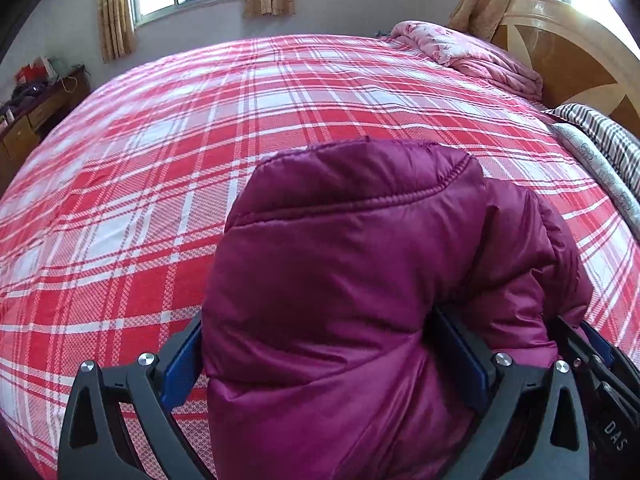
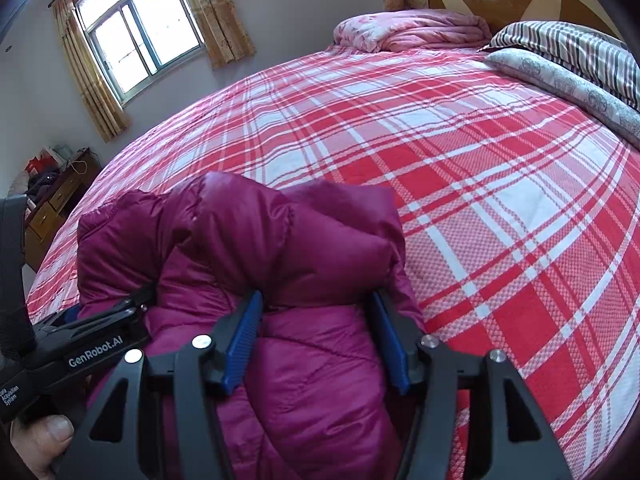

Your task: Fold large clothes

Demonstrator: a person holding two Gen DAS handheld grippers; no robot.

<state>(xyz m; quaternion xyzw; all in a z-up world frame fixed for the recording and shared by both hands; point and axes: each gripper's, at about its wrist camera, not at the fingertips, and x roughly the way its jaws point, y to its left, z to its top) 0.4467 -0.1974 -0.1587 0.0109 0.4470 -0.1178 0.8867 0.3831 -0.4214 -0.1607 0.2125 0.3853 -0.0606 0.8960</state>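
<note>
A magenta padded jacket [image 1: 360, 280] is lying bunched at the near edge of a bed covered by a red-and-white plaid sheet [image 1: 160, 160]. The left gripper [image 1: 320, 356] is clamping a thick fold of the jacket, its blue pads [image 1: 182, 360] pressing in on both sides of the bulging fabric. The right gripper [image 2: 316, 336] is gripping a neighbouring fold in the same way, its blue pads [image 2: 244, 336] sinking into the quilting on either side. In the right wrist view the left gripper's black body is reaching into the jacket from the left, with a thumb [image 2: 52, 432] showing at the lower corner. How many layers each tool is holding cannot be told, as the fabric is hiding the pad tips. At the head of the bed a pink quilt [image 1: 468, 56], a striped pillow [image 2: 568, 52] and a grey patterned pillow [image 2: 560, 80] are resting against a wooden headboard [image 1: 568, 48]. A window [image 2: 140, 36] with yellow curtains [image 2: 216, 12] is lighting the far wall above a wooden dresser [image 2: 52, 204].
</note>
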